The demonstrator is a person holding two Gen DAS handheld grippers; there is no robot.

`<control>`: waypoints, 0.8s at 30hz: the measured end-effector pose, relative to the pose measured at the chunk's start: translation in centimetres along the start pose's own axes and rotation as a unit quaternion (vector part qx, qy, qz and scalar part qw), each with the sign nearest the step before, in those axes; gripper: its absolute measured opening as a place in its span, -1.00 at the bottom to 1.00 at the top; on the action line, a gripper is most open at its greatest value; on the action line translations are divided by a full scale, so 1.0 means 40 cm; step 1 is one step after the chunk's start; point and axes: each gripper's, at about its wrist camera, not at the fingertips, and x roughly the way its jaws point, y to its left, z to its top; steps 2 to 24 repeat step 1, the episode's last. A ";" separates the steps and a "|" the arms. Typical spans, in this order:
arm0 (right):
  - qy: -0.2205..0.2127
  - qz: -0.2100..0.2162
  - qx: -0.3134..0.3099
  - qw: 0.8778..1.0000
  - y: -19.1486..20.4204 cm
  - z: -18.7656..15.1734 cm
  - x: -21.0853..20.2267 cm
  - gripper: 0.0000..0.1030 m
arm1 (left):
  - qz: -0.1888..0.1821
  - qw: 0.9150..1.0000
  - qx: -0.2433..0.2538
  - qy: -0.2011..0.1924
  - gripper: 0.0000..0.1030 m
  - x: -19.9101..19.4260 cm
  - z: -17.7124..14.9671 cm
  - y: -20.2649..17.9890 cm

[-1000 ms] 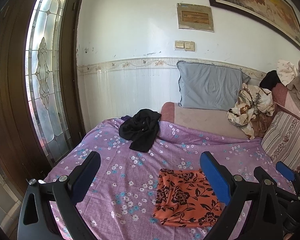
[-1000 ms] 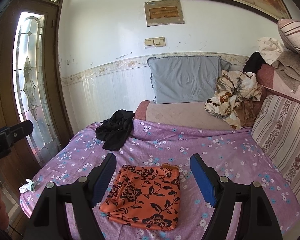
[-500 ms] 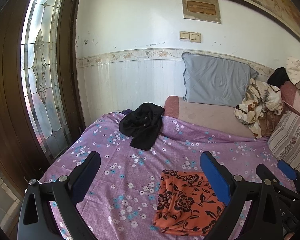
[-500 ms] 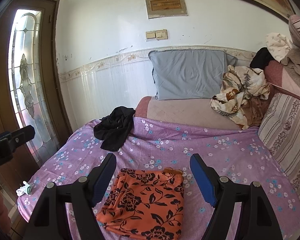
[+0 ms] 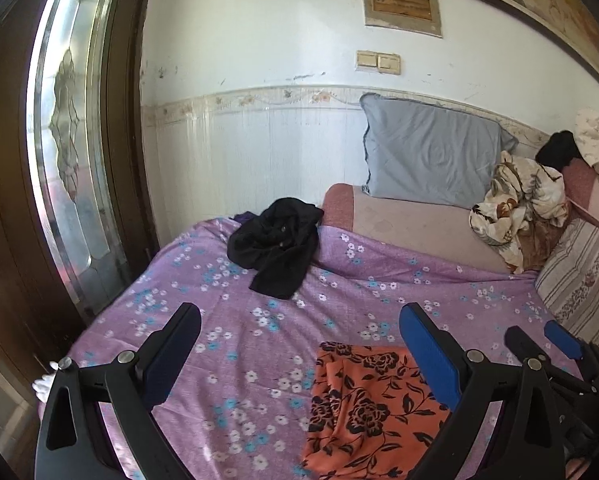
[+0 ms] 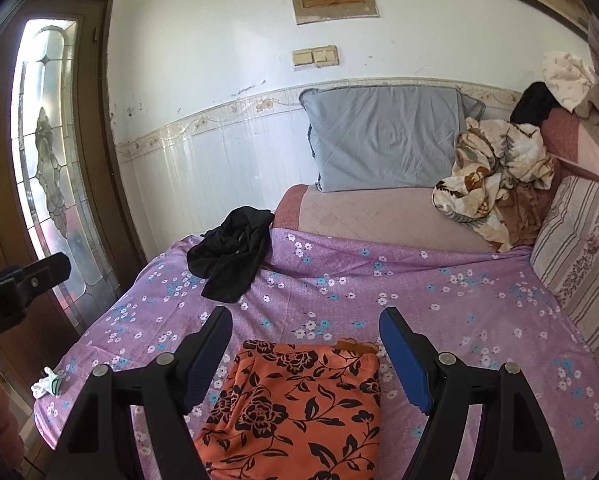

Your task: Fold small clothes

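Note:
A folded orange cloth with a black flower print [image 6: 299, 408] lies flat on the purple flowered bedsheet [image 6: 439, 304], at the near edge. My right gripper [image 6: 305, 320] hovers just above it, open, with nothing between its blue pads. In the left wrist view the same orange cloth [image 5: 363, 408] sits low and right of centre, partly behind the right finger. My left gripper [image 5: 299, 316] is open and empty over bare sheet to the cloth's left. A crumpled black garment [image 5: 279, 248] lies farther back on the sheet [image 5: 219, 320]; the right wrist view shows the black garment [image 6: 231, 256] at left.
A grey pillow [image 6: 387, 140] leans on the wall behind a beige mattress strip. A cream and brown bundle [image 6: 495, 176] and striped cushions [image 6: 579, 248] crowd the right side. A glass-panelled wooden door [image 5: 59, 140] stands at left. A small white scrap [image 6: 47, 384] lies at the bed's left corner.
Both grippers have moved forward and a little lower over the bed. The orange cloth now sits lower and closer in both views. Both pairs of jaws stay as wide as before.

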 end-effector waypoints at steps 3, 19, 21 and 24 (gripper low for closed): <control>0.000 -0.004 0.003 1.000 -0.013 -0.004 0.012 0.54 | -0.005 1.000 -0.009 0.003 0.93 0.025 -0.004 0.010; 0.000 -0.004 0.003 1.000 -0.013 -0.004 0.012 0.54 | -0.005 1.000 -0.009 0.003 0.93 0.025 -0.004 0.010; 0.000 -0.004 0.003 1.000 -0.013 -0.004 0.012 0.54 | -0.005 1.000 -0.009 0.003 0.93 0.025 -0.004 0.010; 0.000 -0.004 0.003 1.000 -0.013 -0.004 0.012 0.54 | -0.005 1.000 -0.009 0.003 0.93 0.025 -0.004 0.010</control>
